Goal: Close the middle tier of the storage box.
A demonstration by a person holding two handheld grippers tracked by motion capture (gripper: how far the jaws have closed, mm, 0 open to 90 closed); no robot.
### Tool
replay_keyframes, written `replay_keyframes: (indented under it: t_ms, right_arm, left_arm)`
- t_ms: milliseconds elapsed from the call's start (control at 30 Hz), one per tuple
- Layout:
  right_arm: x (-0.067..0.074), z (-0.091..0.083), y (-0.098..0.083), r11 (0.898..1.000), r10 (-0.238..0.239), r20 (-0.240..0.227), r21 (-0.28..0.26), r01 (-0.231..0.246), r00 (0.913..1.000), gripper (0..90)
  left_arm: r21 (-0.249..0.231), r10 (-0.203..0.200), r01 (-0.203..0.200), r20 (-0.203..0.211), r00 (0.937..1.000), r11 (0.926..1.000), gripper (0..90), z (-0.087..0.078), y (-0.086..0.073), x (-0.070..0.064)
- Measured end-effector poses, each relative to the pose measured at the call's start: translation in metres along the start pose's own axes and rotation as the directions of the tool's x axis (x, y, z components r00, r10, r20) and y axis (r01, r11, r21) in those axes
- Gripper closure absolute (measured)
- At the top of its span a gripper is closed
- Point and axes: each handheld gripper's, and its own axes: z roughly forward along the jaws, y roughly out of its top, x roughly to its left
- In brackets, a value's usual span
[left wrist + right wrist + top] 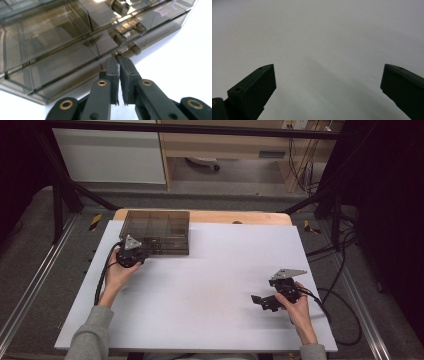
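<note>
Two tools: left tool (119, 65) nearly closed at smoky plastic case (62, 37), right tool (328, 82) wide over table (210, 285).

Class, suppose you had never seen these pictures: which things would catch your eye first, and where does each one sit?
The smoky transparent drawer box at the far left of the white table stands out first. The left gripper sits at its front, jaws nearly together with a thin gap, by the small drawer handles. At the near right, the right gripper rests over bare table with its jaws wide apart.
</note>
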Motion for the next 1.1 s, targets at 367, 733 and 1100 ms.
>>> replay_keyframes:
  t_ms: [367,733,1100]
  right_arm:
    - [0.000,-0.001,0.000,1.000,0.003,-0.003,-0.003,-0.003,1.0000,1.0]
    - [0.000,-0.001,0.000,1.000,0.005,-0.005,-0.004,-0.005,1.0000,0.9]
    - [0.000,-0.002,0.000,1.000,0.005,-0.006,-0.009,-0.005,1.0000,0.9]
  left_arm:
    - [0.021,-0.014,0.014,0.018,0.9997,0.9997,49.0,-0.017,-0.003,-0.012]
    - [0.035,-0.011,0.009,0.065,0.9978,0.9993,18.7,-0.026,-0.008,-0.023]
    - [0.013,0.016,-0.018,0.107,0.9941,0.9998,7.5,-0.041,-0.010,-0.035]
